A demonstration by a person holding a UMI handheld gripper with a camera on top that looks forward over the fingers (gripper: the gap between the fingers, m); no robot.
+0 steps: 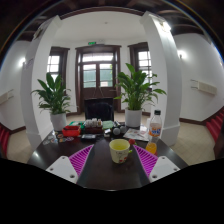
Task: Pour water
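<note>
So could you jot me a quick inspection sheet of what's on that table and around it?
Surface: dark table.
Job's things: yellow cup just ahead of the tongs; bottle beyond, off to one side.
Clutter: small items along the far edge, too small to tell.
Tongs: tongs open, holding nothing.
Cables: nothing seen.
Surroundings: two potted plants, white pillars, double door.

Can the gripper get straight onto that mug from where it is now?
Probably yes. The mug stands on the dark table just ahead of the open gripper, roughly centred between its pads, with nothing visible in between.
</note>
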